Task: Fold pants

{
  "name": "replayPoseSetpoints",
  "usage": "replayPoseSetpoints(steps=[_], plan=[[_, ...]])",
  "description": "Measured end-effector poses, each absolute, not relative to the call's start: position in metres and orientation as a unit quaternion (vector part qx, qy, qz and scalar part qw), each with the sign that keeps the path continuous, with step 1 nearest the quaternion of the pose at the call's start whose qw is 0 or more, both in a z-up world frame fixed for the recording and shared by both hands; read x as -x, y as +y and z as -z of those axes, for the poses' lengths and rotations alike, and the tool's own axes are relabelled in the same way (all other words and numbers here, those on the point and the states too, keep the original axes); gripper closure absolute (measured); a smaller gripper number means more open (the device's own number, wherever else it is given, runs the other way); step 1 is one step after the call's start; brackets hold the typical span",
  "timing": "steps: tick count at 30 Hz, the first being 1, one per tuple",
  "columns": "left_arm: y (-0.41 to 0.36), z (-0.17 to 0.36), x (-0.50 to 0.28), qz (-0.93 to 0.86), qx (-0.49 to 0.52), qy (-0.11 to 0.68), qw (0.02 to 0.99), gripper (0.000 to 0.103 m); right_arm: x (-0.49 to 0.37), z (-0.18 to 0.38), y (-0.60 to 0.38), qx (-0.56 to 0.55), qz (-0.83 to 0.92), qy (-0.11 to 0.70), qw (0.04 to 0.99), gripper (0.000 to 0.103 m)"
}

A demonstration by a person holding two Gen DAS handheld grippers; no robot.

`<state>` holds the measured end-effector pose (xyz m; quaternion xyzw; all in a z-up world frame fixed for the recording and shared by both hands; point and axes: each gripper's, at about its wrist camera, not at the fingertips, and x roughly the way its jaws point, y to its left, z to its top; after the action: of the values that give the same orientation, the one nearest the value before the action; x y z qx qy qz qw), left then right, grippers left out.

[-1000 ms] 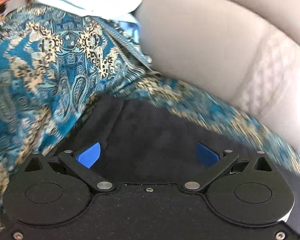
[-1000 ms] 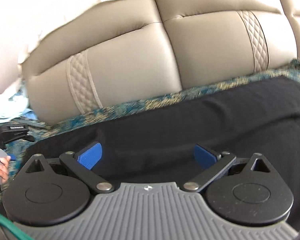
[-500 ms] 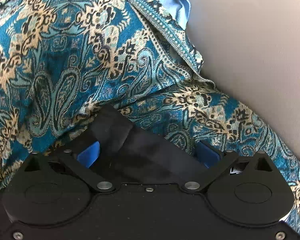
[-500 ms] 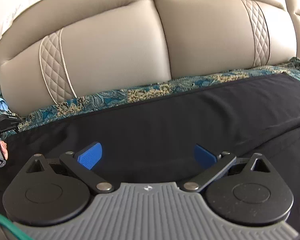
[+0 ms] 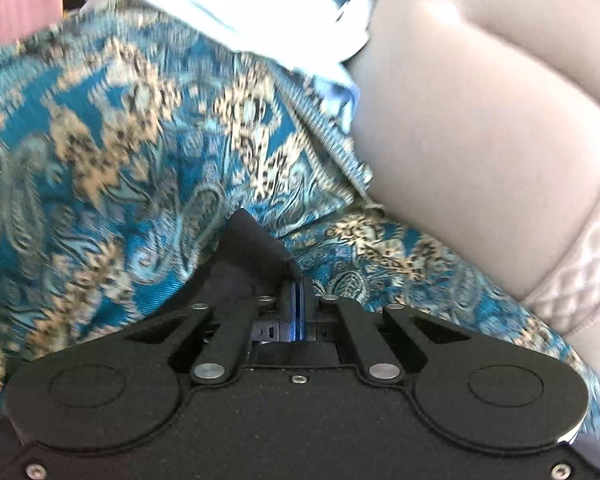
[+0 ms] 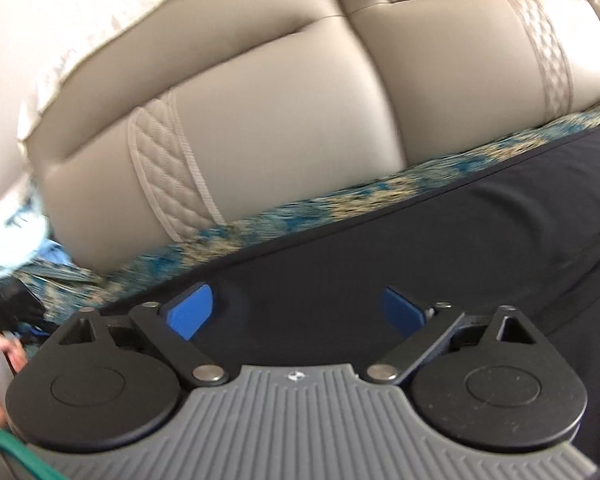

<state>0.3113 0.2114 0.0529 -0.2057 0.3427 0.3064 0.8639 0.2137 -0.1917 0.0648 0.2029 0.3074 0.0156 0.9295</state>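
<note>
Pants (image 5: 252, 248) corner seemingly pinched by left tongs (image 5: 296, 304); right tongs (image 6: 296, 312) spread.

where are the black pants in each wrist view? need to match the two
Left wrist: only a corner of the pants, centre, pinched in the shut left hand-held gripper.
Right wrist: pants fill the lower right, under the open right hand-held gripper.
Shared landmark: the teal patterned throw below the beige sofa back.

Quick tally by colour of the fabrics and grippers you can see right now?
Black: 1, the pants
Teal patterned: 1, the cover
Pale blue-white: 1, the cloth
Grippers: 2, left gripper, right gripper
Total: 5
</note>
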Motion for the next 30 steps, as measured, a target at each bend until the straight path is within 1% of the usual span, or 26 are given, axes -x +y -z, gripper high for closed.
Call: replayPoseSetpoints(steps=[3, 5, 8, 15, 19, 22, 24, 25, 26, 30], plan=[[0.210, -0.068, -0.287, -0.277, 0.208, 0.328, 0.879, 0.101, -0.208, -0.064, -0.174, -0.234, -0.033, 0.302, 0.924, 0.017], [0.209, -0.089, -0.267, -0.258, 0.211, 0.317, 0.888, 0.101, -0.203, -0.061, -0.161, -0.252, -0.040, 0.302, 0.919, 0.029], [0.206, -0.104, -0.239, -0.237, 0.203, 0.305, 0.900, 0.101, -0.197, -0.054, -0.139, -0.272, -0.065, 0.306, 0.910, 0.036], [0.211, -0.110, -0.192, -0.213, 0.221, 0.301, 0.903, 0.101, -0.200, -0.036, -0.087, -0.324, -0.138, 0.341, 0.872, 0.037], [0.218, -0.108, -0.182, -0.204, 0.235, 0.300, 0.902, 0.101, -0.211, -0.022, -0.062, -0.352, -0.149, 0.370, 0.847, 0.037], [0.219, -0.106, -0.178, -0.199, 0.231, 0.299, 0.904, 0.101, -0.216, -0.014, -0.050, -0.358, -0.153, 0.377, 0.841, 0.037], [0.219, -0.103, -0.176, -0.199, 0.228, 0.299, 0.905, 0.101, -0.223, -0.013, -0.044, -0.352, -0.150, 0.376, 0.844, 0.042], [0.219, -0.102, -0.175, -0.199, 0.228, 0.300, 0.905, 0.101, -0.227, -0.014, -0.043, -0.348, -0.143, 0.377, 0.847, 0.049], [0.219, -0.101, -0.174, -0.198, 0.228, 0.300, 0.905, 0.101, -0.230, -0.015, -0.043, -0.346, -0.134, 0.380, 0.847, 0.052], [0.219, -0.098, -0.171, -0.196, 0.232, 0.297, 0.906, 0.101, -0.246, -0.015, -0.051, -0.363, -0.104, 0.390, 0.840, 0.052]])
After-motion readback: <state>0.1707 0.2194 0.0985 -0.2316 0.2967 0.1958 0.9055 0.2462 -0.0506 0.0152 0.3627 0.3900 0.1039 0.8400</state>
